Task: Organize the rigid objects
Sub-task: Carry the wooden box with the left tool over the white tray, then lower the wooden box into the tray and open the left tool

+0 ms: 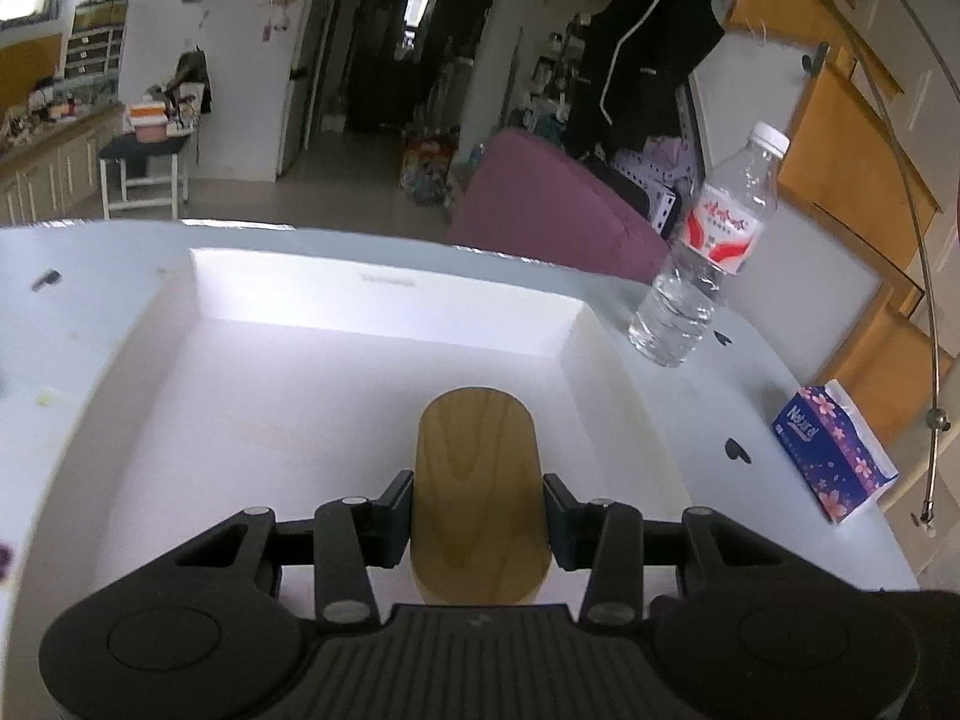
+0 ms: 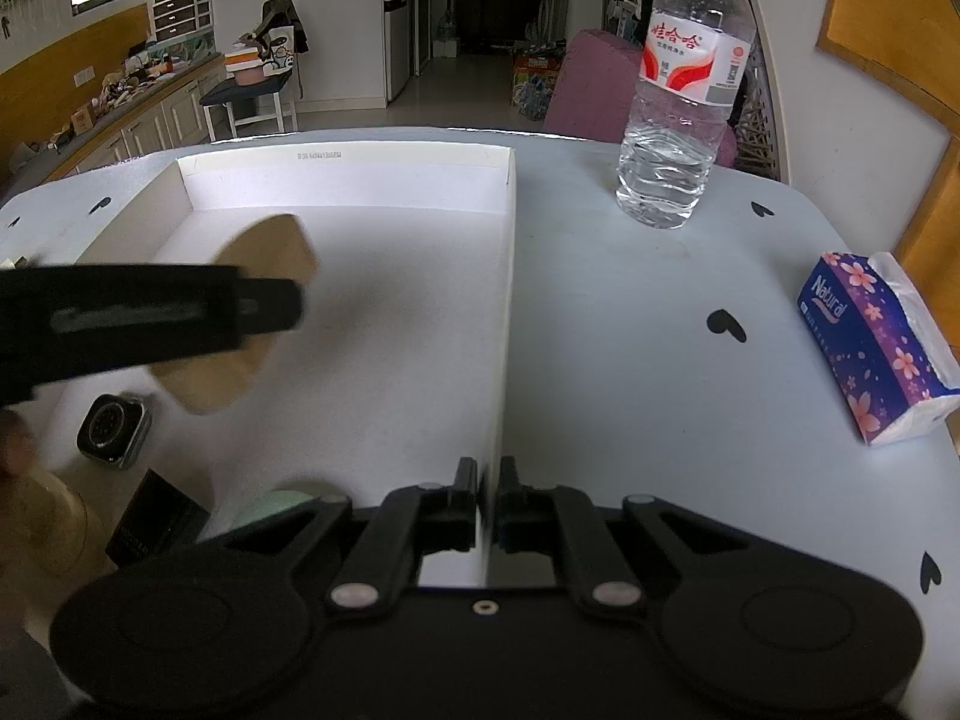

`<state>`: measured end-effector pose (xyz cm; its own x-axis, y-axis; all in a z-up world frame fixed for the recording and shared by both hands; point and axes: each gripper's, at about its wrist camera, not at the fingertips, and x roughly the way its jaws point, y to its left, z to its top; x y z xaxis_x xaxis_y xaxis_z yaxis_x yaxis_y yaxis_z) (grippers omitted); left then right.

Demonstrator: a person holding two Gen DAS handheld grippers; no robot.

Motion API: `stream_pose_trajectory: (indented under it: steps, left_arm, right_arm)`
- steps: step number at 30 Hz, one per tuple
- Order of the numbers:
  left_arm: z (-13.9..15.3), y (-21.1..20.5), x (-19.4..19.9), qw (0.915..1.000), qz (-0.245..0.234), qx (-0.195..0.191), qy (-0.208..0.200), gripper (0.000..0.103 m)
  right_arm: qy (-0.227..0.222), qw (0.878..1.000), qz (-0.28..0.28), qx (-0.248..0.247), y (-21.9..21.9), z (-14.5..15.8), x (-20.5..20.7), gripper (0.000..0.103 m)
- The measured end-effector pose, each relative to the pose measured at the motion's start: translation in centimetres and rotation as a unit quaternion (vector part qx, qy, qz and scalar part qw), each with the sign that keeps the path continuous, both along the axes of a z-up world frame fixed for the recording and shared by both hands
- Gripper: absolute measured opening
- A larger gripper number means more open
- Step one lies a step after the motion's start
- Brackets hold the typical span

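Note:
My left gripper (image 1: 479, 507) is shut on a flat oval wooden piece (image 1: 477, 480), holding it above the floor of a shallow white box (image 1: 384, 300). The right wrist view shows the same wooden piece (image 2: 264, 258) in the air over the box's left half, with the left gripper's black finger (image 2: 180, 312) across it. My right gripper (image 2: 487, 495) is shut on the near end of the white box's right wall (image 2: 507, 312). A square-faced watch (image 2: 113, 431), a black case (image 2: 157, 522) and a pale green round item (image 2: 273, 507) lie in the box's near left corner.
A clear water bottle (image 2: 681, 90) with a red and white label stands on the pale blue table (image 2: 660, 330) behind the box's right side. A purple tissue pack (image 2: 879, 342) lies at the table's right edge. A hand (image 2: 18, 450) shows at far left.

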<state>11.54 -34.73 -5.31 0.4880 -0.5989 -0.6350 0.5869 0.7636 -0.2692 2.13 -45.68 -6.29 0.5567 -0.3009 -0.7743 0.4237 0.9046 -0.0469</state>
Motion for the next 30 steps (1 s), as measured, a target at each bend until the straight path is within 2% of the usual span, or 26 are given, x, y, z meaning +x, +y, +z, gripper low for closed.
stream_pose_trajectory:
  steps: [8,19,24,30]
  left_arm:
    - [-1.4,-2.7,0.3,0.9995,-0.002,0.013,0.028,0.045]
    - [-2.3,-3.1,0.8,0.9988,0.007,0.023,0.042,0.046]
    - [-2.2,-3.0,0.8,0.9990,0.010,0.017,0.041,0.059]
    - [-1.3,-2.3,0.4,0.9993,0.008,0.012,0.035,0.066]
  right_arm:
    - [0.000,1.000,0.000,0.000,0.0,0.1,0.0,0.006]
    - [0.001,1.000,0.001,-0.004,0.0,0.0,0.0,0.007]
    - [0.001,1.000,0.001,-0.004,0.0,0.0,0.0,0.007]
    - [0.001,1.000,0.001,-0.003,0.0,0.0,0.0,0.007]
